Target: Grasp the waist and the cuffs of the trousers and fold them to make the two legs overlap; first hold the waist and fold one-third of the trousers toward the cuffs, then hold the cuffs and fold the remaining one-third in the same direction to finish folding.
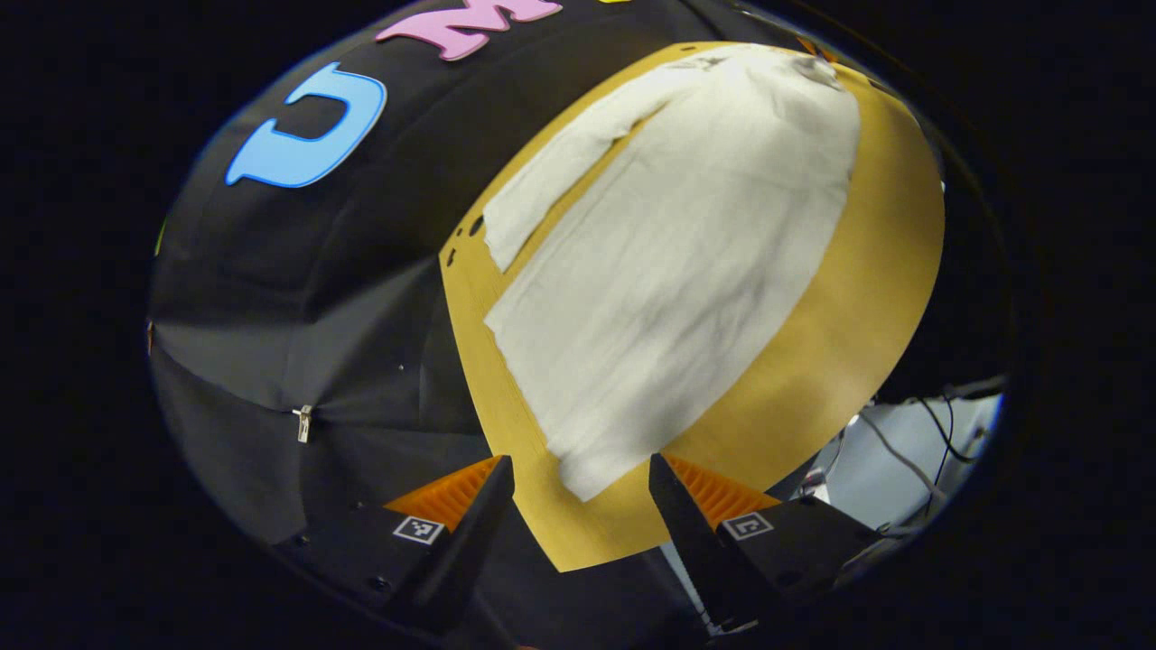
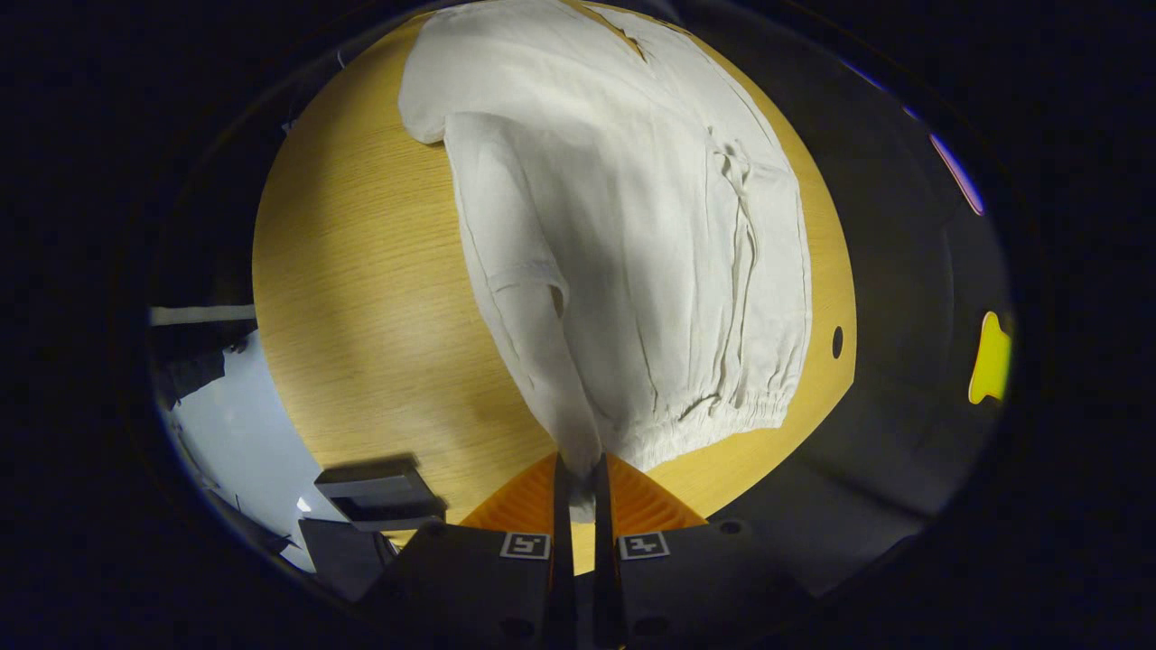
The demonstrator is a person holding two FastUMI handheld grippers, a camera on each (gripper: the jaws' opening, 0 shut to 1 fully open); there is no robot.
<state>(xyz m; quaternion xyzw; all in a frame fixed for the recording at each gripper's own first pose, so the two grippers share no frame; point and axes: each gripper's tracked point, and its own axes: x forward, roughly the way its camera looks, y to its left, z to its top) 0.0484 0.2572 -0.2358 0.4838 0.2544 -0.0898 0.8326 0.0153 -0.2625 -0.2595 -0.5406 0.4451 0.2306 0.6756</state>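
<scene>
Trousers (image 1: 686, 271): spread flat on the tabletop (image 1: 867, 307), running lengthwise away from the left tongs; two legs lie side by side, parted by a narrow gap toward the far end.
Left tongs (image 1: 581, 492): fingers spread apart, hovering just above the near cuff end, not touching the cloth.
Right tongs (image 2: 578, 492): at the opposite end, fingers pinched together on the waist corner, cloth lifted into a ridge rising from the tabletop (image 2: 361, 316).
Waistband (image 2: 713, 415): gathered edge lies just right of the right tongs, near the tabletop's edge.
Hole (image 2: 837, 341): in the tabletop, just right of the waistband.
</scene>
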